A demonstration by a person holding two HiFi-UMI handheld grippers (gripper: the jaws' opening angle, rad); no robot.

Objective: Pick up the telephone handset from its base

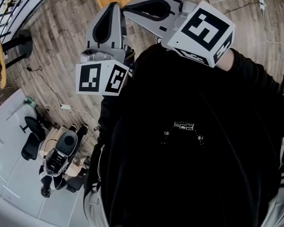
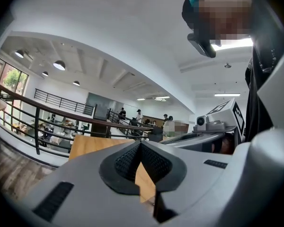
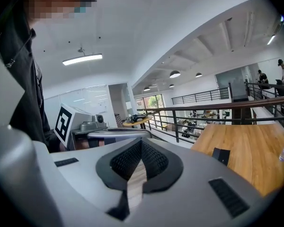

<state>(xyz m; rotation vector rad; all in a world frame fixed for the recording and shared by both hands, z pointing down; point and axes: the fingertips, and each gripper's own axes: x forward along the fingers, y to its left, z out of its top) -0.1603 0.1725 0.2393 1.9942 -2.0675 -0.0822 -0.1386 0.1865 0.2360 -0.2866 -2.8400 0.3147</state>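
Handset and base appeared in no view. Our left claw [image 2: 141, 143] and right claw [image 3: 141, 143] were both pinched shut, empty, short of the desk [image 3: 246, 150] — we judged it best to find them first, then open.

The left gripper [image 2: 140, 144] and right gripper [image 3: 141, 142] are pale grey, with black, finely ribbed pads [image 2: 125, 161]. The marker cubes [image 1: 102, 78] are white with bold black square patterns. The person's top [image 1: 189, 174] is black. The table [image 3: 248, 145] is honey-coloured wood, the floor [image 1: 52, 46] is grey-brown planks, and the railing [image 3: 203, 109] is black.
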